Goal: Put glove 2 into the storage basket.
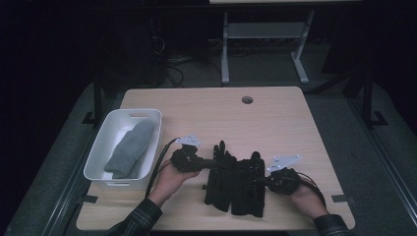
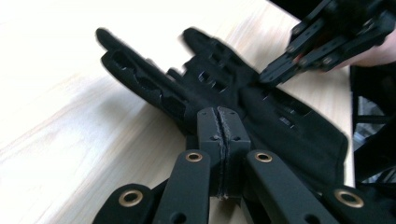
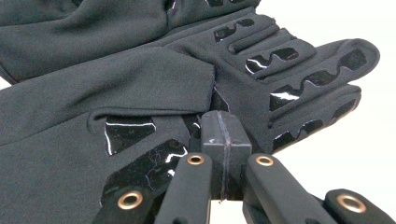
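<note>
Your left gripper sits at the left edge of the black gloves, jaws pressed together; whether fabric is pinched between them, you cannot tell. Your right gripper comes in from the gloves' right side, its jaws also closed tight against the cloth. The gloves lie flat on the table, between your two grippers, fingers pointing away from you.
</note>
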